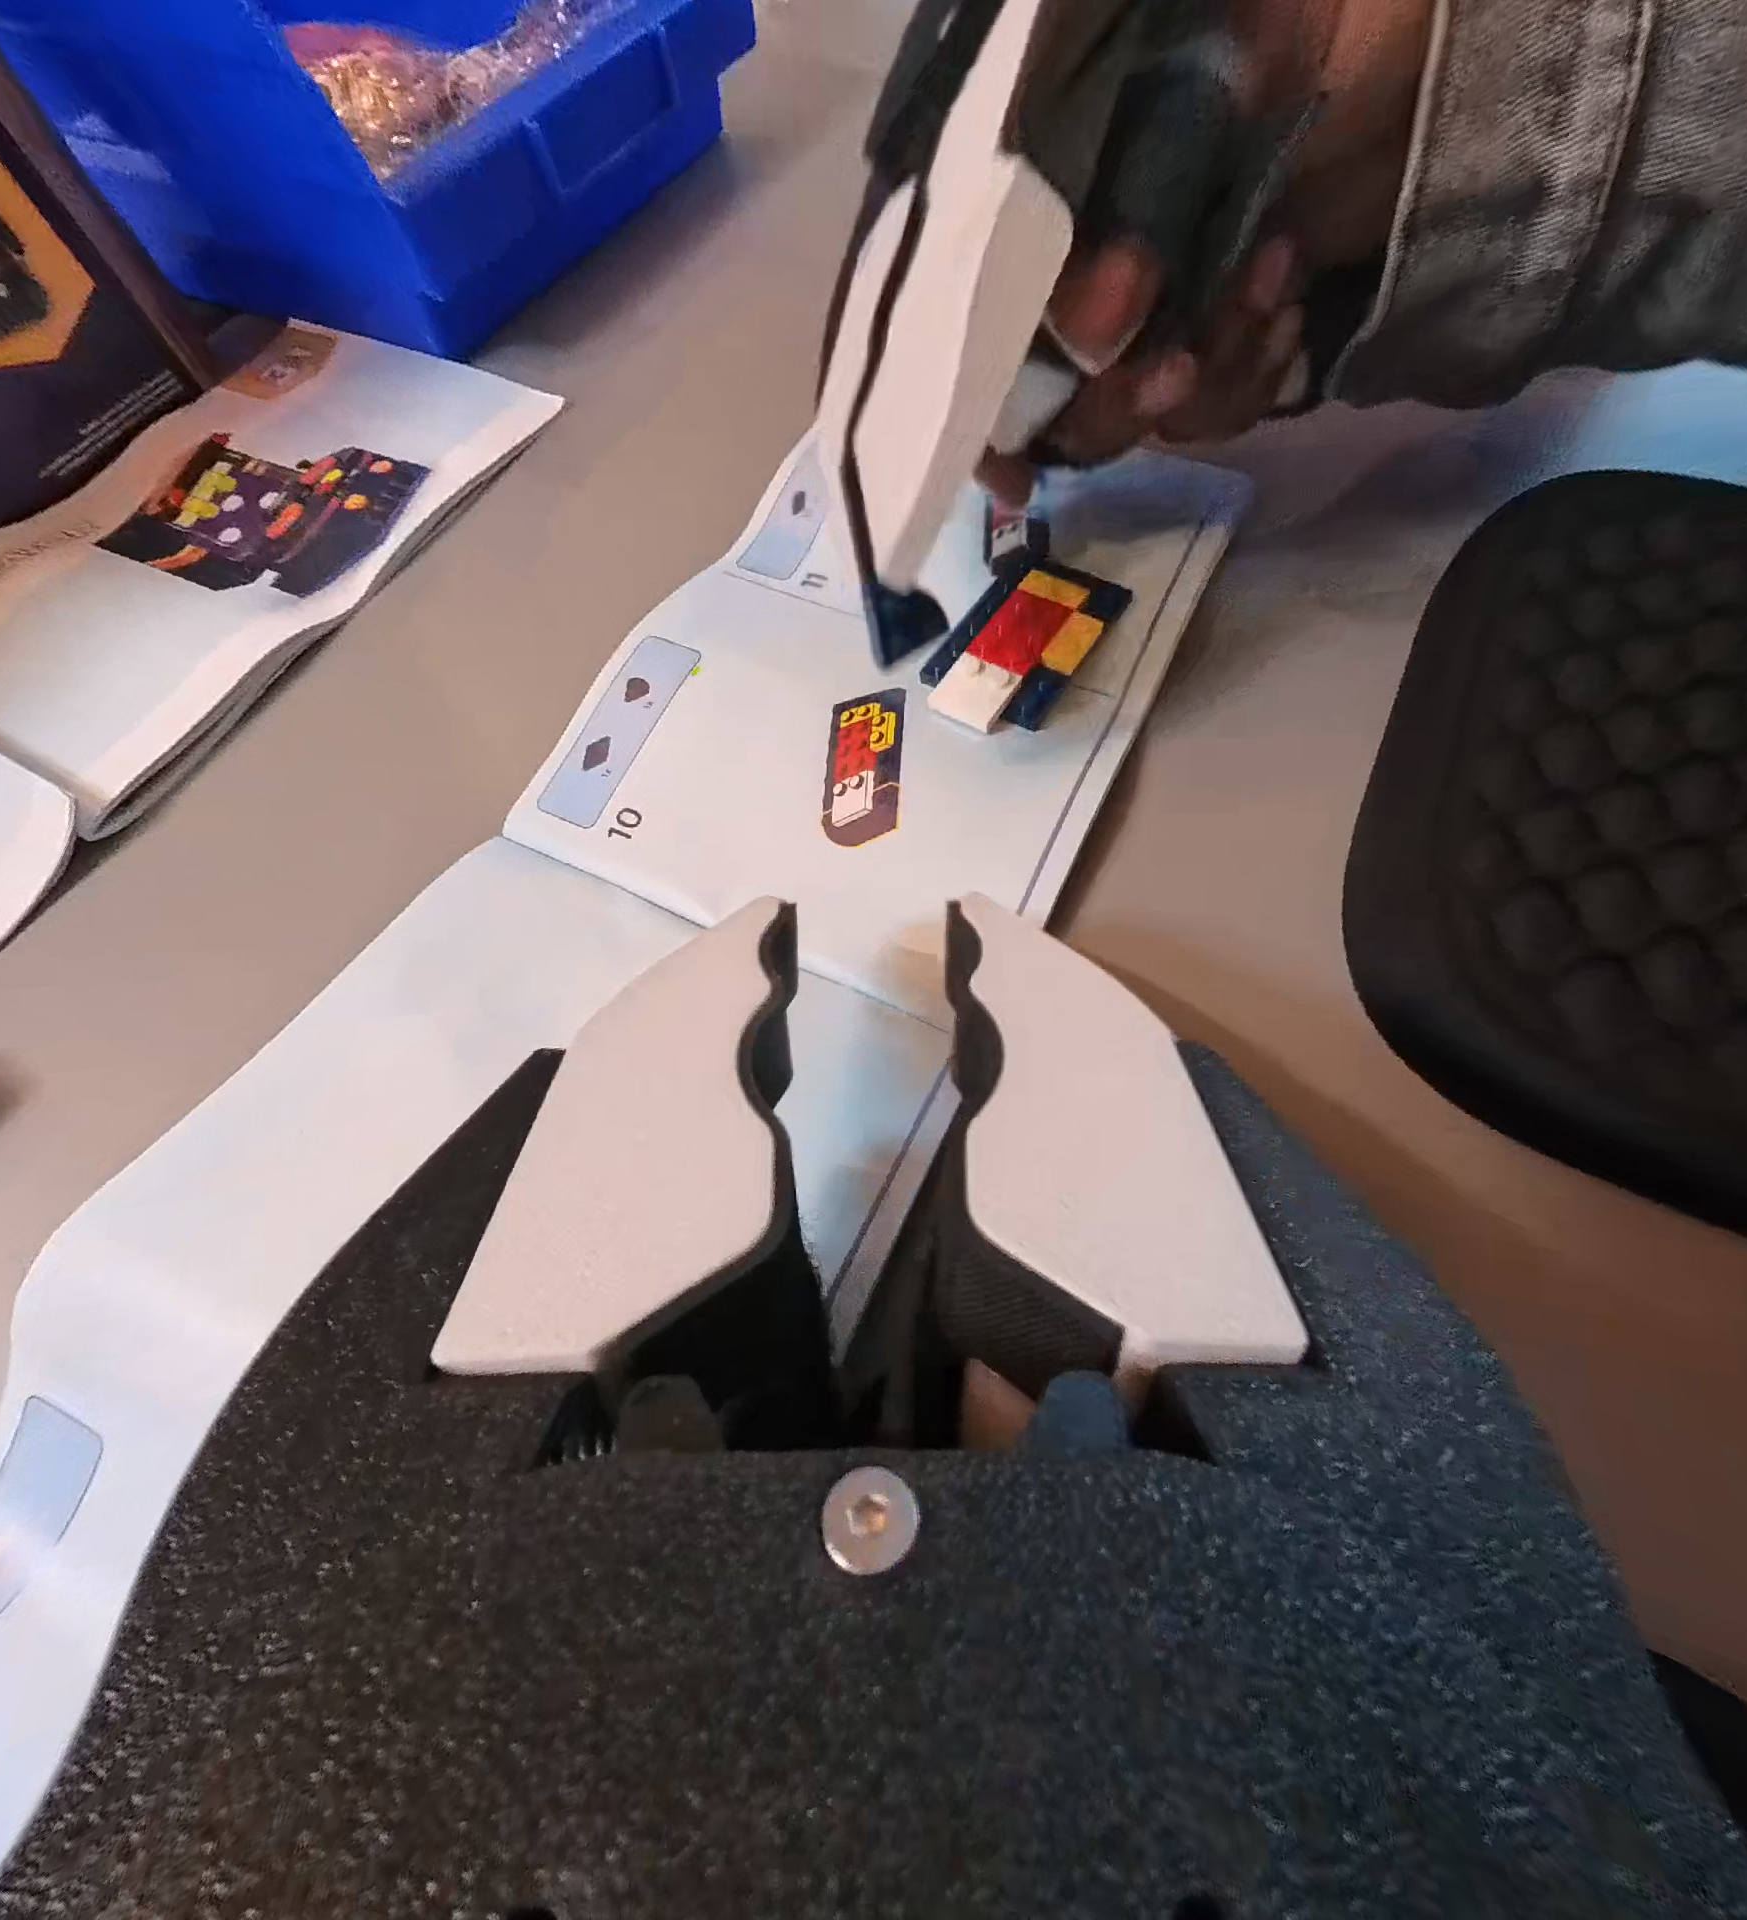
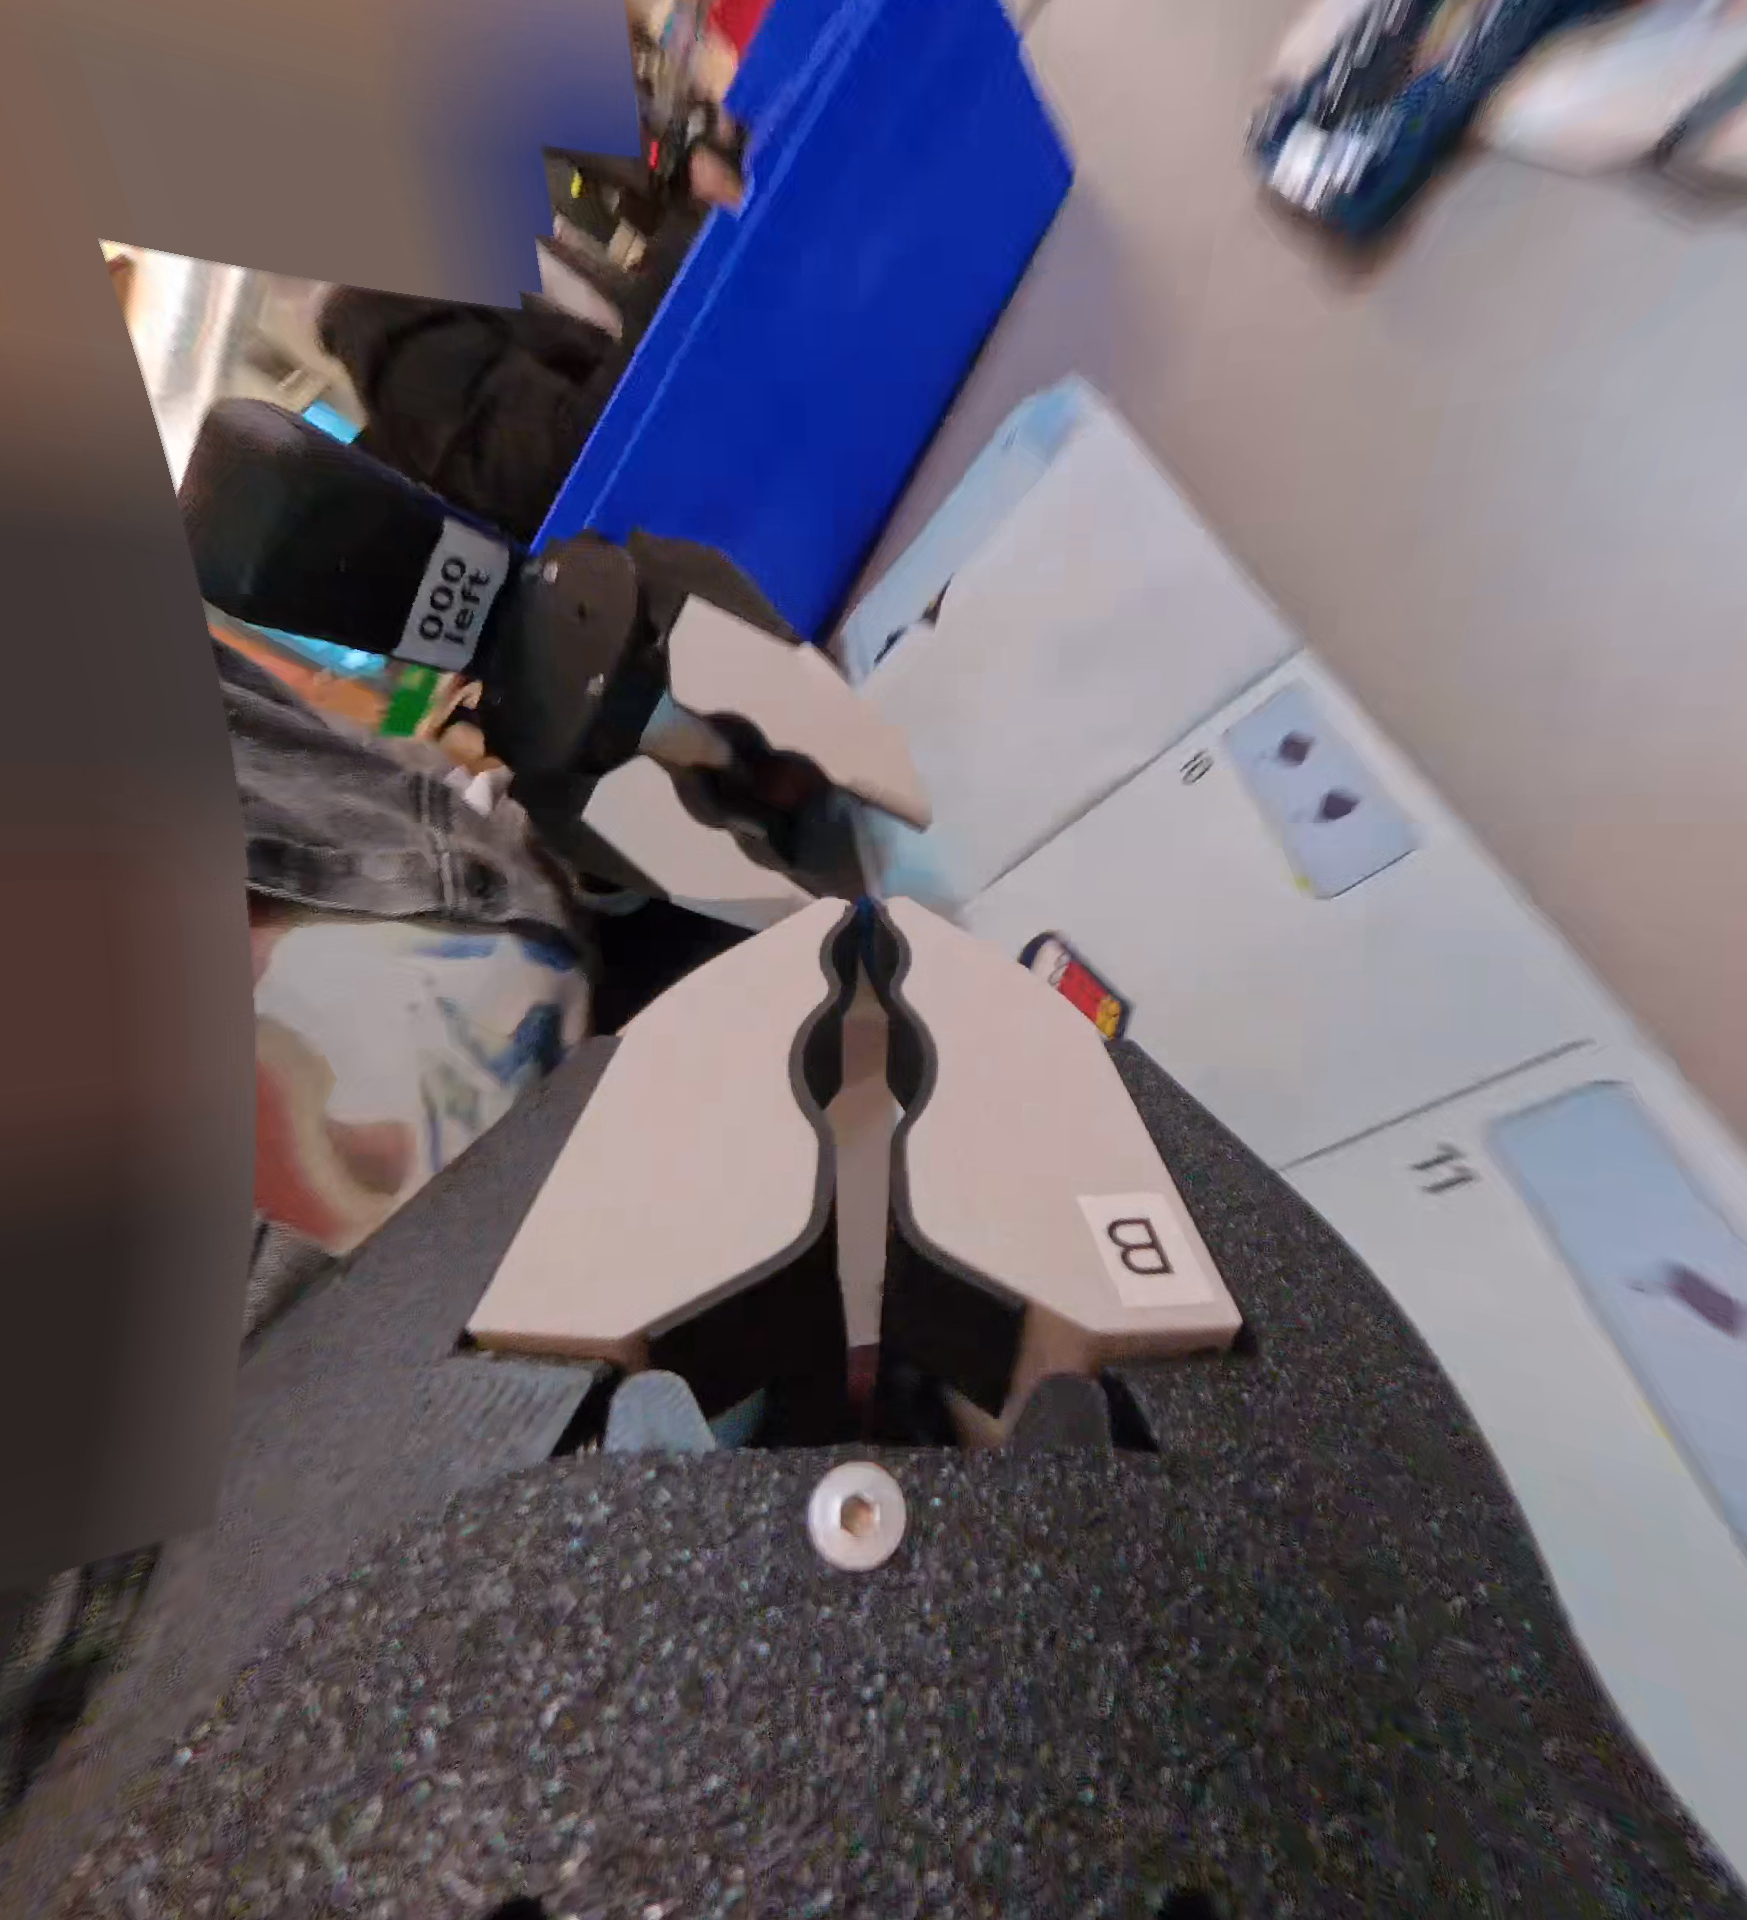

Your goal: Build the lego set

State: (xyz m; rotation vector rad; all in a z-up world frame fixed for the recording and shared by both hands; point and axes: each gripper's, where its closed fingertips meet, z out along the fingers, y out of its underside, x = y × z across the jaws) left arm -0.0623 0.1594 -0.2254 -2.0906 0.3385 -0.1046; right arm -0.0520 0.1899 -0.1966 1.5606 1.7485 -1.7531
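From the left wrist view, our left gripper (image 1: 871,914) sits nearest, its white fingers apart with nothing between them, low over the open white instruction booklet (image 1: 744,748) that runs away from us along the grey table (image 1: 412,707).

Further along the same page lies the small flat brick assembly of red, yellow, white and dark blue plates (image 1: 1030,649). Its long axis runs diagonally, white end toward us and dark end away to the right.

Our right gripper (image 1: 895,613) stands almost upright just beside the assembly's left edge, fingers drawn together on a small dark blue wedge-shaped brick (image 1: 905,621). The right wrist view shows a sliver of blue pinched at those fingertips (image 2: 861,920). So the right gripper is much the nearer one to the assembly, which lies just to the right of the held piece; the left one is well back along the booklet.

To the far left lie a second closed booklet (image 1: 225,582) and a dark printed box (image 1: 7,260). Beyond them stands a blue plastic bin (image 1: 453,208) holding crinkled clear bags of small parts (image 1: 412,83). A black mesh chair seat (image 1: 1617,831) shows at the right.
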